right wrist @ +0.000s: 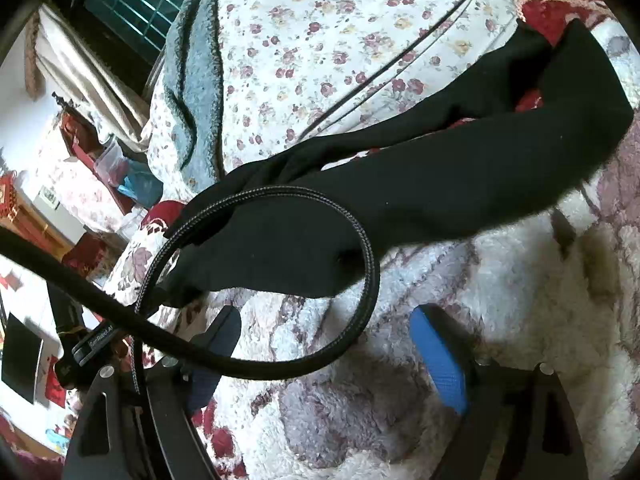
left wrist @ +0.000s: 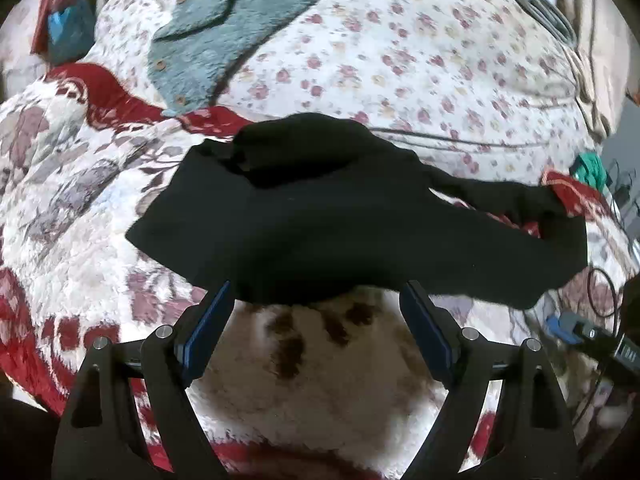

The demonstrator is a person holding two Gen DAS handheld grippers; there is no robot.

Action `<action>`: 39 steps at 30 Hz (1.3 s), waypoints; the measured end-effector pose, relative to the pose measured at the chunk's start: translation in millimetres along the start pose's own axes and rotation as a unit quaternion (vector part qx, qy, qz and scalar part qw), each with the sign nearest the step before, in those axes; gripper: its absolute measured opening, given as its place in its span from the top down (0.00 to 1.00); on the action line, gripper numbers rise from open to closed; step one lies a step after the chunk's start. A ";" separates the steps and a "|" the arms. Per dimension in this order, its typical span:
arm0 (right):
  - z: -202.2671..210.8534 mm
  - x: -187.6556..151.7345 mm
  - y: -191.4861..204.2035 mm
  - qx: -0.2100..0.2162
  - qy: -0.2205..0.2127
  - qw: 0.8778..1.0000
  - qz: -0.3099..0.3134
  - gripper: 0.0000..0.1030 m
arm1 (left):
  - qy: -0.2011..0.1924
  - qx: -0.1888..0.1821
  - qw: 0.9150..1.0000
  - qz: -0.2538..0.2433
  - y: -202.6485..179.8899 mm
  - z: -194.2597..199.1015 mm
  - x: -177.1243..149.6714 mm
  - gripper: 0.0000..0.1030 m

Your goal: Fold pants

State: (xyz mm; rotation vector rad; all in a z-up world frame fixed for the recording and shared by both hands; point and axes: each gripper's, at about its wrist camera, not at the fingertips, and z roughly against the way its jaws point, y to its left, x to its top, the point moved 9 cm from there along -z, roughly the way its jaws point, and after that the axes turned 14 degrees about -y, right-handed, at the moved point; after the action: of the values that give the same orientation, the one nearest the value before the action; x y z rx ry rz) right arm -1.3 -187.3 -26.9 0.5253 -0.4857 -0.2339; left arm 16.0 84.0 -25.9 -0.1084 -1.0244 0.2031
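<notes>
- The black pants [left wrist: 320,216] lie spread out on a fluffy blanket [left wrist: 80,216] with red and grey flowers on it.
- In the left wrist view, the pants stretch from the middle out to the right. One part near the far edge is bunched up in a lump.
- The left claw [left wrist: 316,300] has its two blue pads [left wrist: 210,328] wide apart. Nothing is between them but blanket.
- The near edge of the pants sits right at the tips of the left claw. I cannot tell if the tips touch the cloth.
- In the right wrist view, the pants [right wrist: 400,192] run from the lower left up to the far right, where one leg end bends back over.
- The right claw [right wrist: 324,332] is wide too. It holds nothing, and only the fluffy blanket [right wrist: 500,300] shows between its fingers.
- The right claw is near the pants but not on them.
- A thick black cable [right wrist: 280,364] loops across in front of the right claw and over the near part of the pants.
- Farther back lies a white sheet with small pink flowers [left wrist: 400,60].
- A fuzzy blue-green cloth [left wrist: 224,36] with little buttons rests on that sheet at the far left.
</notes>
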 end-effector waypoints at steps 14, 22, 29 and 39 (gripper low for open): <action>-2.5 3.9 2.9 0.033 -0.003 0.999 -0.029 0.05 | -0.002 -0.017 1.000 -0.018 -12.9 5.6 -4.1 0.18; -8.2 11.8 2.9 0.045 -0.002 0.997 -0.065 0.04 | 0.004 -0.008 0.999 0.032 15.2 14.3 -2.3 0.18; -25.9 14.4 15.9 0.049 -0.002 0.998 -0.044 0.04 | 0.024 0.017 0.992 0.125 47.2 1.3 -6.2 0.18; -36.2 25.0 21.7 0.076 -0.024 0.996 -0.046 0.07 | 0.004 0.061 0.990 0.130 51.3 -26.9 2.2 0.18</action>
State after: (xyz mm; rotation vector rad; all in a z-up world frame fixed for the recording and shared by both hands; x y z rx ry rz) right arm 40.2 -162.1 -33.2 0.6928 -0.5293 -0.2994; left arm 34.1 134.7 -47.4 -0.1313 -0.9854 0.5027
